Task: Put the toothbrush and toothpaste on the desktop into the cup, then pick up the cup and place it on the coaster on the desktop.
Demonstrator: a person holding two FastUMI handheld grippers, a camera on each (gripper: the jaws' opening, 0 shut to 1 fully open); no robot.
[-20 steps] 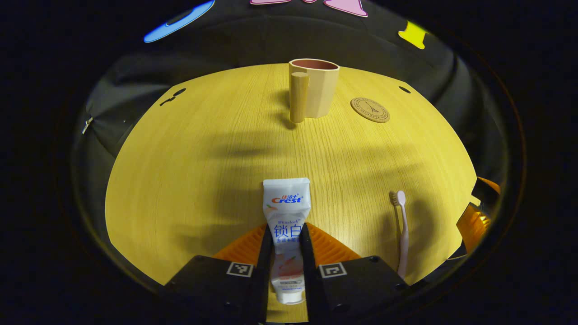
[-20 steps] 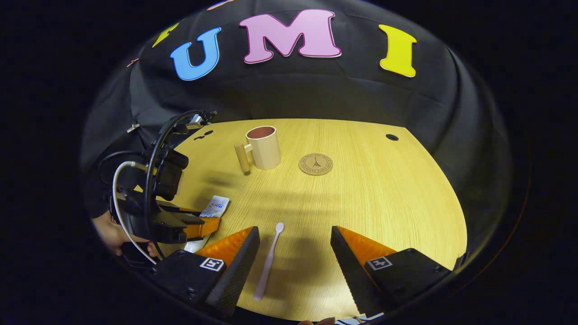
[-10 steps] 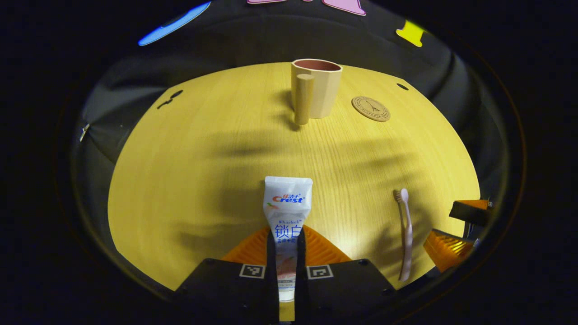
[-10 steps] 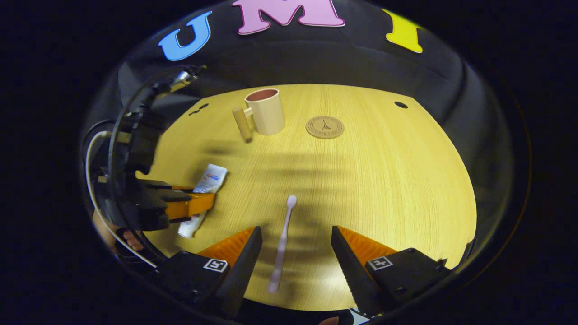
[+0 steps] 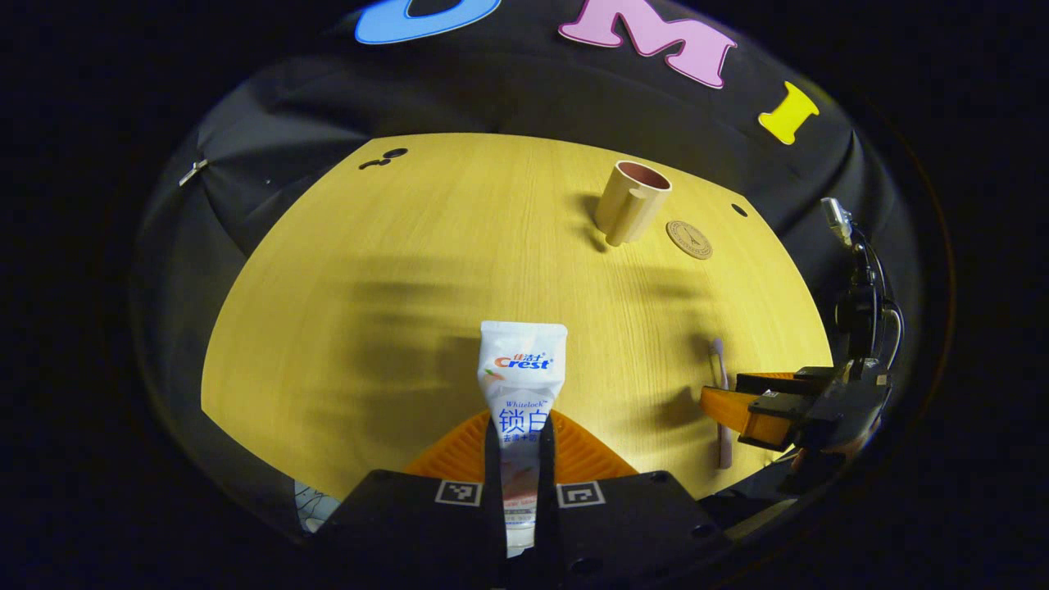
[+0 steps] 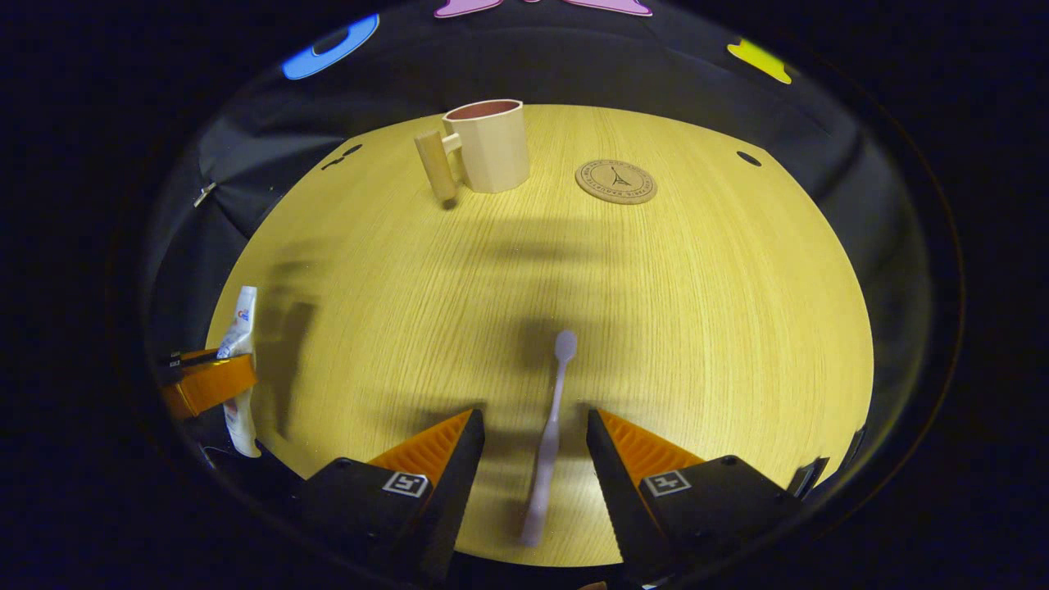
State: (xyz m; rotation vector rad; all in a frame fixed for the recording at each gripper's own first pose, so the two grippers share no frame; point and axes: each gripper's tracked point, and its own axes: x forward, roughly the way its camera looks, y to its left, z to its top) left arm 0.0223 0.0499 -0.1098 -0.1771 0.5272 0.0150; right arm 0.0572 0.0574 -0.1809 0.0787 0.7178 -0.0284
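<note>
In the left gripper view my left gripper (image 5: 522, 442) is shut on the white toothpaste tube (image 5: 521, 369), held up off the wooden table (image 5: 393, 270). The beige cup (image 5: 628, 201) with a peg handle stands at the far right, the round cork coaster (image 5: 688, 239) just beyond it. In the right gripper view my right gripper (image 6: 534, 438) is open, its fingers either side of the pale pink toothbrush (image 6: 551, 426) lying on the table. The cup (image 6: 489, 147) and coaster (image 6: 615, 181) sit at the back. The left gripper (image 6: 209, 385) holds the tube (image 6: 239, 360) at the left edge.
The right gripper (image 5: 750, 401) straddles the toothbrush (image 5: 721, 401) at the right edge of the left gripper view. Small holes (image 5: 385, 157) mark the table's far left corner, another hole (image 6: 747, 157) the far right. Black cloth surrounds the table.
My left gripper has lifted the toothpaste off the table and drawn back and left. My right gripper has come down and forward around the toothbrush, its fingers a little closer together.
</note>
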